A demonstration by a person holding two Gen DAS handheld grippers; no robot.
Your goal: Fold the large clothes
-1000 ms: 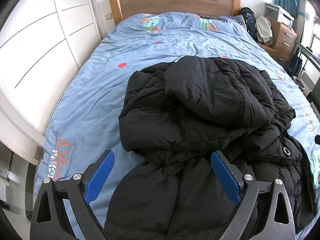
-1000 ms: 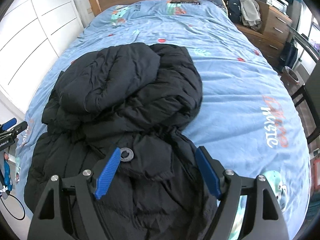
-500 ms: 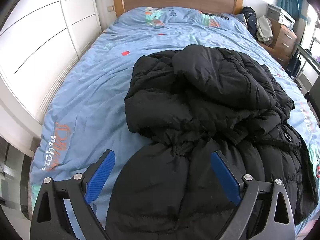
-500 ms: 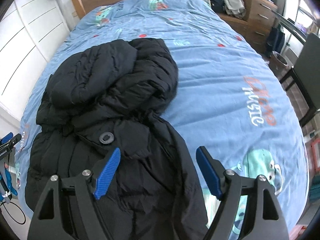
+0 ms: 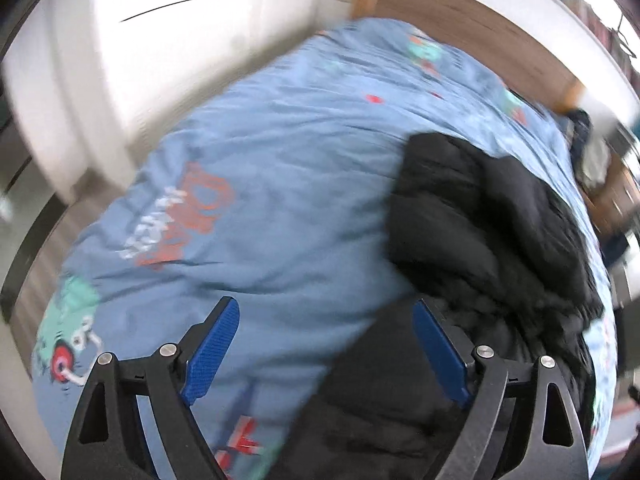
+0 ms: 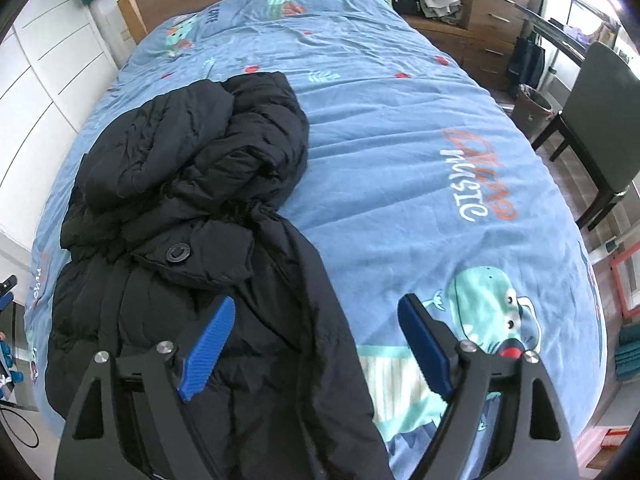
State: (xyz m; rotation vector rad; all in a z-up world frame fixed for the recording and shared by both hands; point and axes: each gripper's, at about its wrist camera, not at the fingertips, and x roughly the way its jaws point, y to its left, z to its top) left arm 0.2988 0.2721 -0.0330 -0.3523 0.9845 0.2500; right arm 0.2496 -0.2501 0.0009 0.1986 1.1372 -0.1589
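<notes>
A black puffer coat (image 6: pixel 192 216) lies bunched on a bed (image 6: pixel 400 152) covered in blue printed bedding. It sits on the left half of the bed, reaching from the near edge to about midway up. Its upper part is rumpled into a heap, with a round snap button (image 6: pixel 177 252) showing on a flap near the middle.

The right gripper (image 6: pixel 316 344) hovers above the coat's near right edge, its blue-padded fingers spread wide and holding nothing. The left gripper (image 5: pixel 324 348) is just as wide open and empty. It points at the coat's near left edge, with bare bedding between its fingers on the left side. The left view is blurred, so finer detail there cannot be made out.

Folding has not yet begun; the coat looks unspread. To do this step well, each gripper should probably close on a firm pinch of the near hem, one at each side. The padding is thick and slippery, so a deep bite is likely to hold better than a fingertip nip. Lifting both sides evenly would let the heap fall straight before any fold is made.
</notes>
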